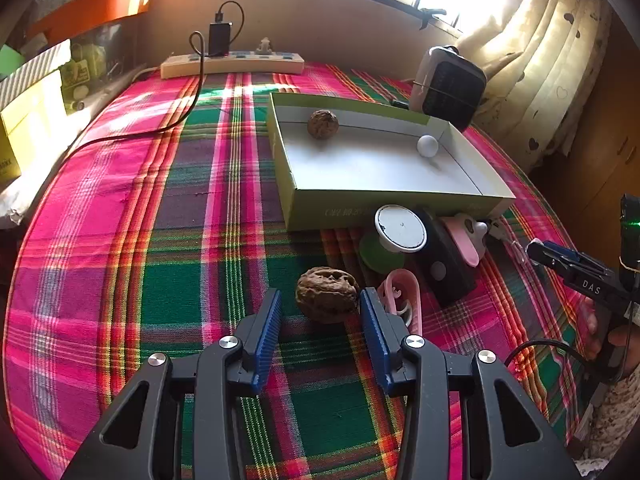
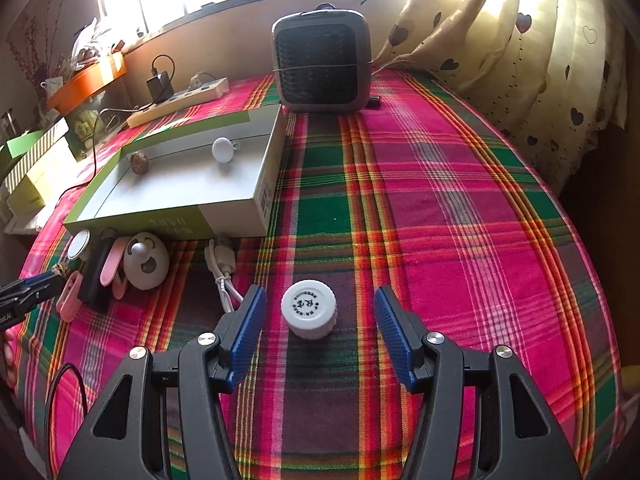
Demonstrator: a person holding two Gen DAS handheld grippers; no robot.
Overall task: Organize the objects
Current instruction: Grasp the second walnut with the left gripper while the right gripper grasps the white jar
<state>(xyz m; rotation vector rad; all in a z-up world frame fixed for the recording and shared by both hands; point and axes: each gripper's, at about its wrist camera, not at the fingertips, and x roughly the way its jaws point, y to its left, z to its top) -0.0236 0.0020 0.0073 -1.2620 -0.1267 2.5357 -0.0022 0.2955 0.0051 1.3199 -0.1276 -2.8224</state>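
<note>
Two tools, each with its own target straight ahead. The left tool (image 1: 320, 312) stands with its blue pads apart, and the walnut (image 1: 327, 294) lies on the plaid worktop (image 1: 160, 240) just beyond the tips, centred on the gap and pressed by neither pad. Its long axis runs across the gap from pad to pad, so I judge a short push forward would bracket it, with little room to spare. The pink clip (image 1: 402, 300) lies just right of the walnut, next to the right-hand pad, and could get snagged.

The right tool (image 2: 320, 320) is likewise spread, empty, with the white bottle cap (image 2: 308, 314) sitting upright between its tips, clear of both pads (round, so no axis to worry about).

The open box (image 1: 384, 192) lies farther ahead, already holding another walnut (image 1: 323, 124) and a white ball (image 1: 427, 146); it sits up and left of the right tool, and ahead and slightly right of the left.
</note>
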